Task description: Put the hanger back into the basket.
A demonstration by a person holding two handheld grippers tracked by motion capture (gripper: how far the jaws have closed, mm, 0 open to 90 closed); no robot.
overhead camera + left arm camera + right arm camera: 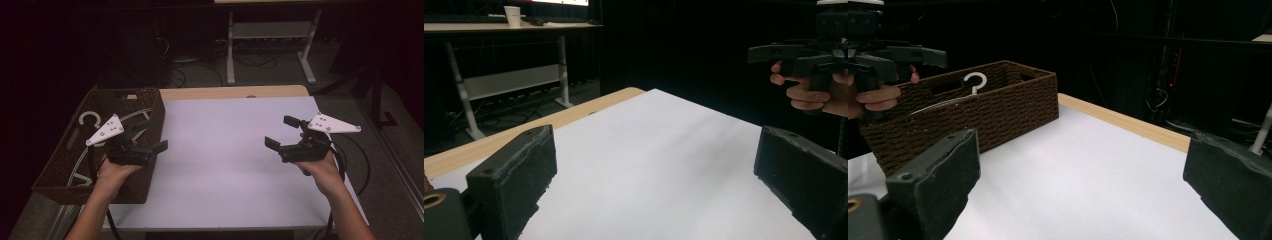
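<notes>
The white hanger (90, 120) lies inside the brown woven basket (150, 107) at the left end of the table (225, 165), its hook curling up near the basket's far end; in the right gripper view the hook (974, 80) pokes above the rim. The left tongs (154, 134) hover over the basket's right wall, jaws wide apart with nothing between them. The right tongs (283, 131) hang over the right part of the table, jaws also spread and empty, pointing across toward the basket.

The likely step is fetching the hanger out of the basket. To do it well, I would tip the left tongs down into the basket and close on the hook's stem or the hanger's shoulder, not the thin curved tip, which could slip out. Lifting straight up until it is clear of the wall should keep the hanger from catching on the weave. The right tongs could steady the basket's rim if it starts to slide.

The table is covered by a plain white sheet, with a strip of light wood showing along its far edge. Beyond it the room is dark: a desk with white legs (231, 50), cables on the grey floor, and a paper cup (513, 15) on that desk in the left gripper view.
</notes>
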